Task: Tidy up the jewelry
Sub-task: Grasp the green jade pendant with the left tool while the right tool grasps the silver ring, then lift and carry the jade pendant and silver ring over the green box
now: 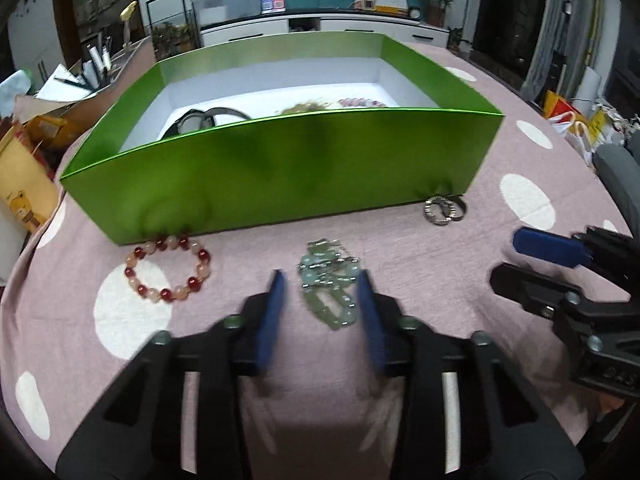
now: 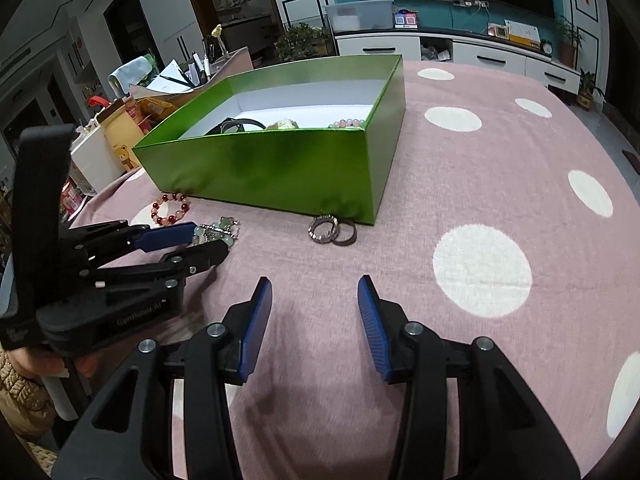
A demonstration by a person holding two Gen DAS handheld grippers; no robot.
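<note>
l gripper [image 1: 322, 284] fingers apart, straddling green bead bracelet [image 1: 330, 280], maybe not touching yet. pinch bead cluster centre, lift clear over green box [image 1: 280, 172] wall. r gripper [image 2: 314, 292] spread wide, holding nothing.

Even, dim indoor light is cast; soft glare is seen on the glossy green cardboard box [image 1: 280, 172] — edges are bowed, vignetted, and the left view is motion-blurred.

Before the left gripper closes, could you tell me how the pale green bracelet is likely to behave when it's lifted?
The green bracelet lies in a loose heap of beads and metal links between the open fingers of the left gripper, so it will probably hang limp and dangle. The beads look smooth and glossy, so they may slip in the pads. It looks light, and a pinch on one strand might leave the rest trailing.
</note>
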